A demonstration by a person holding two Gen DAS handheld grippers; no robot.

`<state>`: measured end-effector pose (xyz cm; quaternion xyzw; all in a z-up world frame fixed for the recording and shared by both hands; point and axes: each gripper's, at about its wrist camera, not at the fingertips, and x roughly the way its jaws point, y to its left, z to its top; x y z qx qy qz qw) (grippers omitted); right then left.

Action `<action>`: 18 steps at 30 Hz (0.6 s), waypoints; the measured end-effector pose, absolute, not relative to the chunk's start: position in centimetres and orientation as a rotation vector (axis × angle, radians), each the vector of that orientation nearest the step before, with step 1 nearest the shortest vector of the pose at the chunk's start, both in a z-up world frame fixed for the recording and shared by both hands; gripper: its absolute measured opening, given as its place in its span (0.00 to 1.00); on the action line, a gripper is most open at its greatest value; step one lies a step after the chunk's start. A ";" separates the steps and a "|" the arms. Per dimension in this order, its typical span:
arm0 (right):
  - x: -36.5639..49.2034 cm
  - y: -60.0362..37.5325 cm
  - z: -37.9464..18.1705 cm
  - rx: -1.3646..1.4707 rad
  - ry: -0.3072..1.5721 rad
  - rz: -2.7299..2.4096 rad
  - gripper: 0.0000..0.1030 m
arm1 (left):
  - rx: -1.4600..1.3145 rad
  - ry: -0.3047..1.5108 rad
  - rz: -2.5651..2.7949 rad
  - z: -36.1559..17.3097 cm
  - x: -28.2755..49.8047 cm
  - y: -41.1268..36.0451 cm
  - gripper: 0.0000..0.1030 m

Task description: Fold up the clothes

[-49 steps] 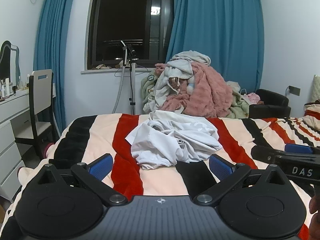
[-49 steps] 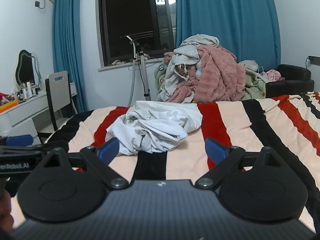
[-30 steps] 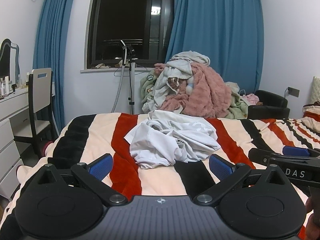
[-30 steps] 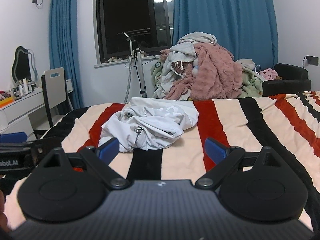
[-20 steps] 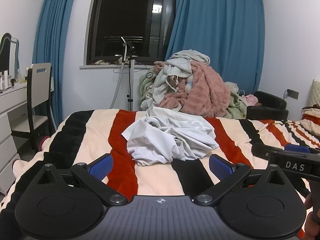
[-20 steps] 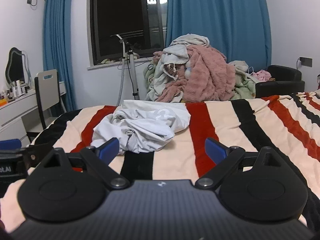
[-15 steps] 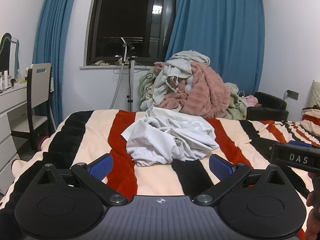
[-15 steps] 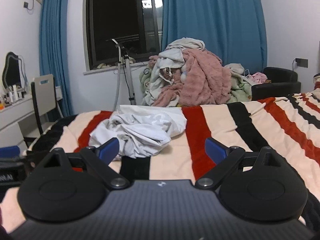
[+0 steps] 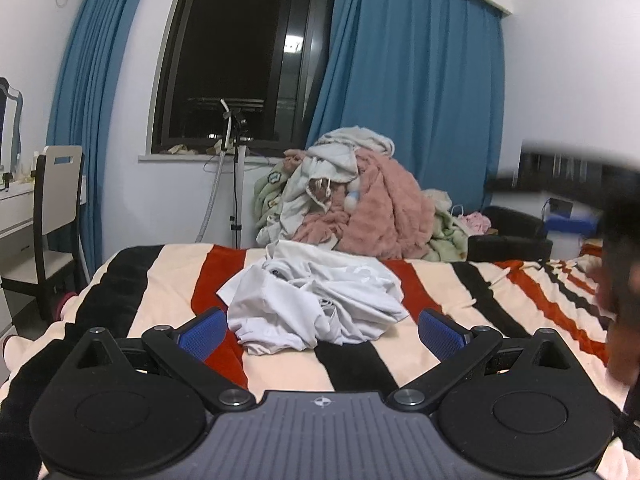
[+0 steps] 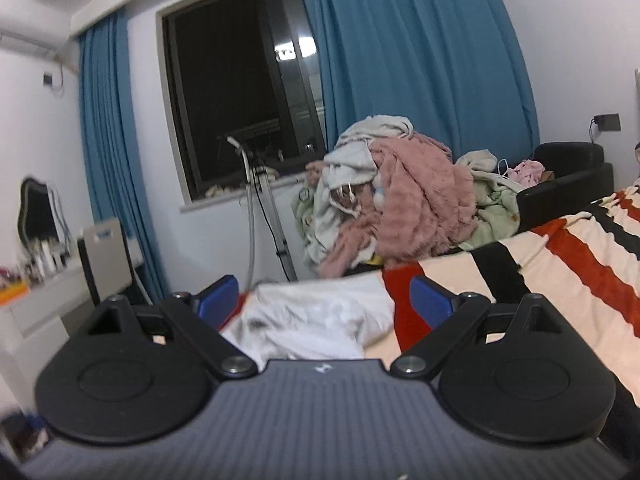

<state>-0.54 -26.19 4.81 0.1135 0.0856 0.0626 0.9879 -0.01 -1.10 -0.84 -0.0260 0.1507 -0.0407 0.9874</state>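
Nearest, the left tool [image 9: 320,330] was held wide apart and empty, low above the striped bed [image 9: 168,276], presumably so the garment could be approached level. The right tool [image 10: 322,300], equally wide and holding nothing, was tilted over the bed. Just beyond, at twelve o'clock, the crumpled white garment [image 9: 316,304] lay untouched mid-bed, with bare blanket at three and nine o'clock for spreading. Farther off, a laundry heap [image 9: 360,196] was piled past the far edge.
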 end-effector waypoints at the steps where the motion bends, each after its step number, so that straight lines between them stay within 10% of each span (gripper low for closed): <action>1: -0.1 -26.4 5.5 0.233 0.168 0.122 0.91 | -0.051 0.317 -0.072 -1.0 0.4 -1.0 1.00; 16: 3.3 -30.4 -1.8 0.205 0.316 0.027 0.91 | 0.218 0.501 -0.097 -7.4 18.3 -3.3 0.87; 18: 4.6 -30.5 -3.1 0.207 0.349 0.028 0.91 | 0.282 0.492 -0.086 -8.8 20.7 -3.4 0.71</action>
